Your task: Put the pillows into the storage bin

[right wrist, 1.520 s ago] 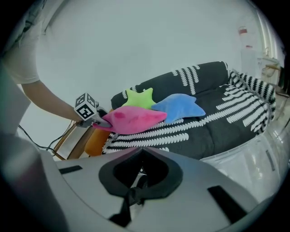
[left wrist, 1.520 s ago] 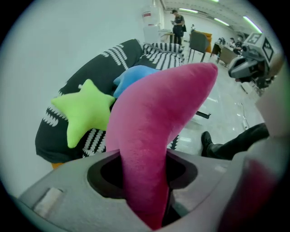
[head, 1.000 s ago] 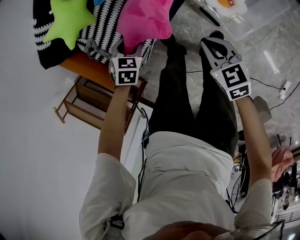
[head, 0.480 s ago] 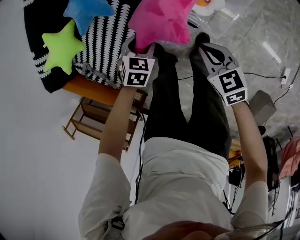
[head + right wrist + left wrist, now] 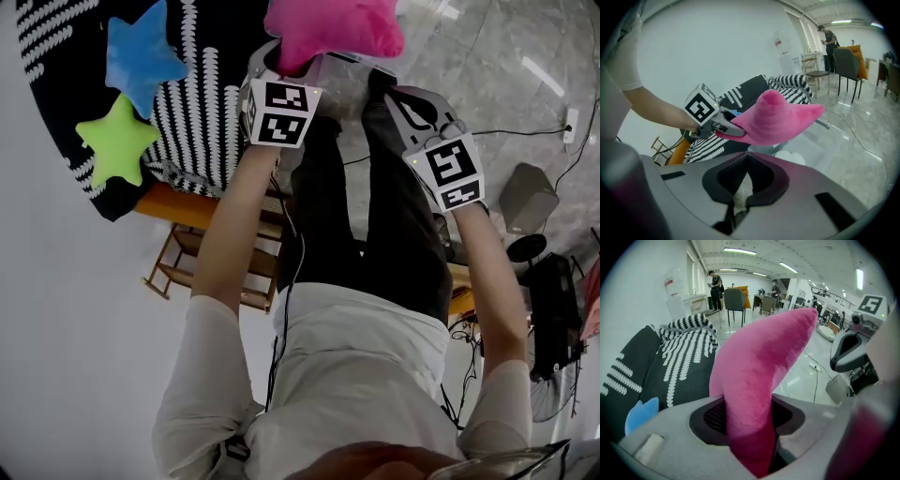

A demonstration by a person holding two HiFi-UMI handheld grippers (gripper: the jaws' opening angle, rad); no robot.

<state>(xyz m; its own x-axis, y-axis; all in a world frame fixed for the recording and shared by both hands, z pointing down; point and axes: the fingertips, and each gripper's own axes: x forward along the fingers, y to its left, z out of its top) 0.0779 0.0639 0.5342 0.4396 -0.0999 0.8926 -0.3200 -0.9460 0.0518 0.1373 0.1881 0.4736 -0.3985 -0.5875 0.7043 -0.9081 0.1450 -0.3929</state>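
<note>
The pink star pillow [image 5: 333, 28] is held up in the air by the left gripper [image 5: 278, 61], near the top of the head view. One arm of the pillow [image 5: 759, 376] is pinched between the fingers [image 5: 710, 420], which are stopped partway open by the plush; the rest of it fans upward beyond them. In the right gripper view the same pillow [image 5: 776, 119] is seen from the side, held out by the left gripper [image 5: 723, 124] above what appears to be the clear storage bin [image 5: 349, 82].

The right gripper [image 5: 398, 96] is held just beside it, over the grey floor [image 5: 506, 75]. Its fingers [image 5: 726, 180] are brought together and nothing is held.

A blue star pillow [image 5: 139, 58] and a green star pillow [image 5: 114, 141] are left lying on a black-and-white patterned cover [image 5: 202, 103], well apart from the pink one. A wooden stand [image 5: 211, 272] is seen below the cover's edge.
</note>
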